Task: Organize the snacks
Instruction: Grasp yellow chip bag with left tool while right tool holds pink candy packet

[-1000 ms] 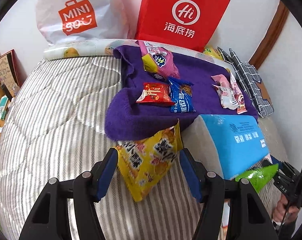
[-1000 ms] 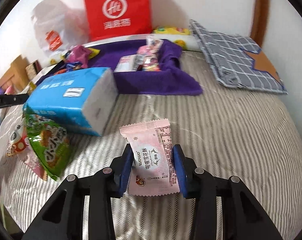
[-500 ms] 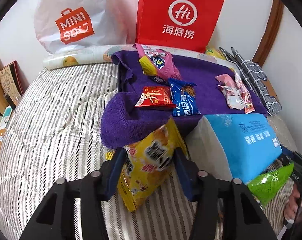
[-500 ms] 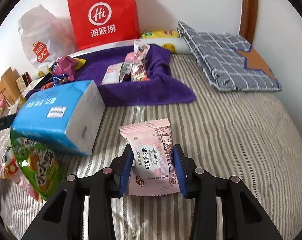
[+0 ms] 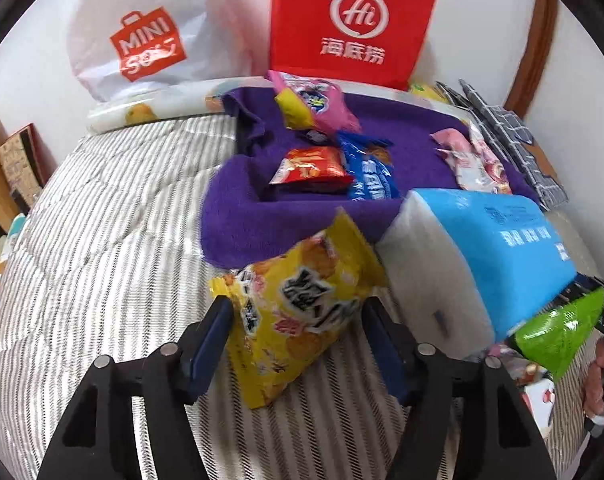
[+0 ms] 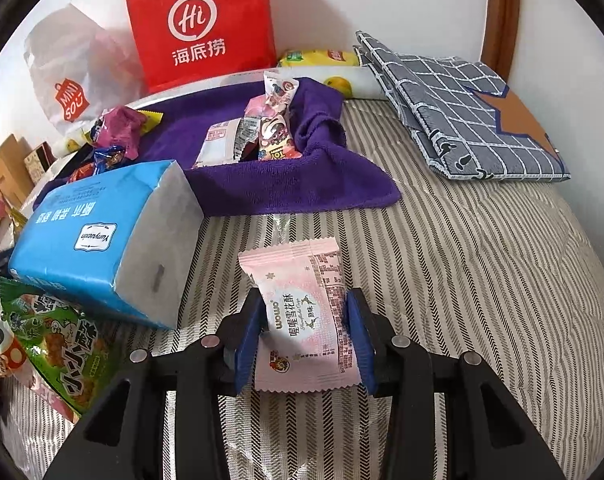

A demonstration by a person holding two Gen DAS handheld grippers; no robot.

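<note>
My left gripper (image 5: 296,330) is shut on a yellow snack bag (image 5: 298,304) and holds it above the striped bed, just short of the purple towel (image 5: 246,216). On the towel lie a red packet (image 5: 311,166), a blue packet (image 5: 369,176), a pink bag (image 5: 313,100) and pink-white packets (image 5: 473,160). My right gripper (image 6: 305,338) is shut on a pink snack packet (image 6: 305,316) above the bed, short of the same towel (image 6: 286,188), where pink-white packets (image 6: 258,132) lie.
A blue tissue pack (image 5: 485,252) sits right of the yellow bag, also at left in the right wrist view (image 6: 98,232). A green snack bag (image 6: 58,344) lies below it. A red paper bag (image 5: 351,20), a white Miniso bag (image 5: 150,36) and a grey checked cloth (image 6: 461,108) stand behind.
Both grippers have moved forward toward the purple towel with their packets still held. The yellow bag has tilted more upright in the left gripper.
</note>
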